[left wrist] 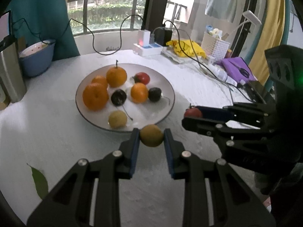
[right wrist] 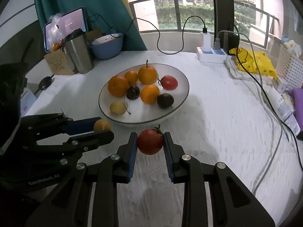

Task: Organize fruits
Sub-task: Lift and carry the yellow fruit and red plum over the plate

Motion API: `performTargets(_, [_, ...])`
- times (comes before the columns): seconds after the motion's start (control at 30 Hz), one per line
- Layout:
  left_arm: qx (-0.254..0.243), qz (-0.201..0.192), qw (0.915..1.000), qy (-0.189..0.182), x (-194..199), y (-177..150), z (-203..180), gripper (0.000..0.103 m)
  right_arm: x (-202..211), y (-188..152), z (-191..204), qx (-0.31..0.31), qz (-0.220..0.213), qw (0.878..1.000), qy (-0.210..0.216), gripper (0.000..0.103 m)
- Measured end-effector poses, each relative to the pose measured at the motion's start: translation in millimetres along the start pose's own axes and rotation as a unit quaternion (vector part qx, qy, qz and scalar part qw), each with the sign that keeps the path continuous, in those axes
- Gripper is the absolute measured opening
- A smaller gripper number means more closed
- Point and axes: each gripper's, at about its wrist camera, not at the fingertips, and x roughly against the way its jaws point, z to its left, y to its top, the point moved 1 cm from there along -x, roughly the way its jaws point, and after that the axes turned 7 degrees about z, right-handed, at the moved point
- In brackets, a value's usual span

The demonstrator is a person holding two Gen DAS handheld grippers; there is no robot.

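Note:
A white plate (left wrist: 166, 87) (right wrist: 184, 83) in the table's middle holds several oranges, two dark plums, a red tomato (left wrist: 143, 78) (right wrist: 169, 82) and a pale yellow fruit (left wrist: 117, 119) (right wrist: 117, 107). My left gripper (left wrist: 151, 135) (right wrist: 103, 127) is shut on a small yellow-orange fruit (left wrist: 151, 135) (right wrist: 102, 125) just in front of the plate's near rim. To its right my right gripper (right wrist: 150, 141) (left wrist: 192, 113) is shut on a red tomato with a stem (right wrist: 150, 141) (left wrist: 193, 112), also short of the plate.
A blue bowl (left wrist: 37, 59) (right wrist: 107, 46) and a steel tumbler (right wrist: 79, 51) stand back left. A power strip (right wrist: 211, 54) with cables, a yellow bag (left wrist: 186, 48) (right wrist: 253, 60), a white basket (left wrist: 215, 45) and purple cloth (left wrist: 235, 67) fill the right. A green leaf (left wrist: 39, 181) lies near left.

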Motion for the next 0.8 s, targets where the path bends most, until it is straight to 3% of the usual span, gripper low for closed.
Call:
performTargets(0.37, [0.003,-0.011,0.9999,0.002,-7,20,13,0.027,-10,23,-4,0.005,-0.002,1.0,0.0,0.029])
performTargets(0.8, [0.009,0.003,0.9999,-0.006,-28,35,27,0.027,-28,41,-5,0.01,0.003,1.0,0.003,0.029])
